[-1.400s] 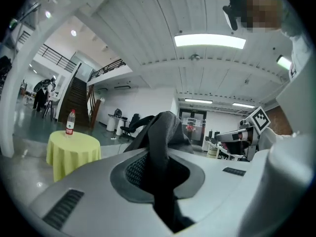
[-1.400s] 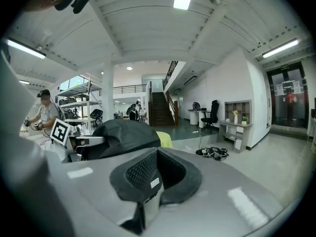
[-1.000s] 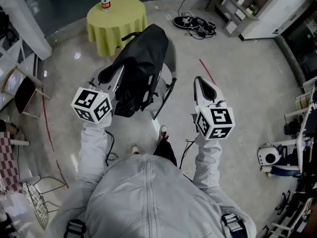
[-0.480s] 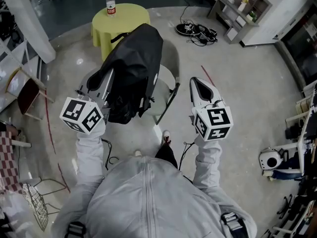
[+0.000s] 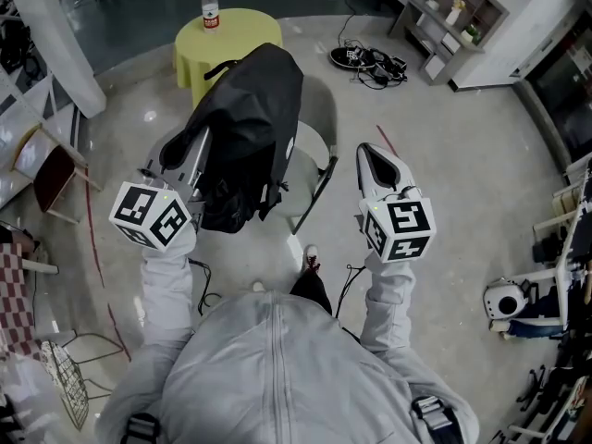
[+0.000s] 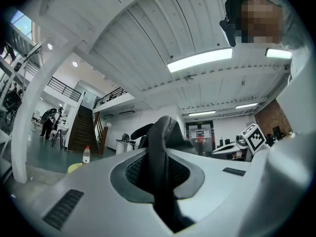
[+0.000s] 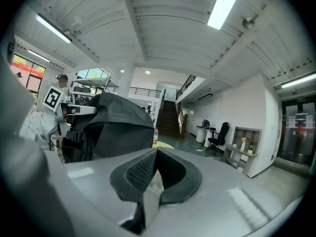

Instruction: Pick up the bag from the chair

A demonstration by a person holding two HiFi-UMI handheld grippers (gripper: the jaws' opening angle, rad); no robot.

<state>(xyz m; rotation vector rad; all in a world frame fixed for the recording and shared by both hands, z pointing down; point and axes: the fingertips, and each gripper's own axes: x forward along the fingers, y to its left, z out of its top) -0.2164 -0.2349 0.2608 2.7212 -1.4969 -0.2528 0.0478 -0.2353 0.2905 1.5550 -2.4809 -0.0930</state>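
A black bag [image 5: 250, 118] hangs upright over a white chair [image 5: 313, 141] in the head view. My left gripper [image 5: 196, 155] is at the bag's left side. In the left gripper view, that left gripper [image 6: 162, 179] is shut on the bag's black strap [image 6: 160, 147], which runs up between the jaws. My right gripper [image 5: 372, 151] stays to the right of the chair, apart from the bag. Its jaws are shut with nothing between them, as the right gripper view shows, where the right gripper [image 7: 155, 154] points past the bag [image 7: 118, 127].
A round table with a yellow cloth [image 5: 231, 40] and a bottle [image 5: 211, 6] stands beyond the chair. Shoes and cables [image 5: 365, 58] lie on the floor near a shelf unit [image 5: 453, 12]. A folding frame [image 5: 46, 165] and a wire basket [image 5: 65, 377] are at left.
My left gripper has drawn a little to the left and toward me with the bag's strap in it, and the bag has shifted with it. The right gripper has hardly moved.
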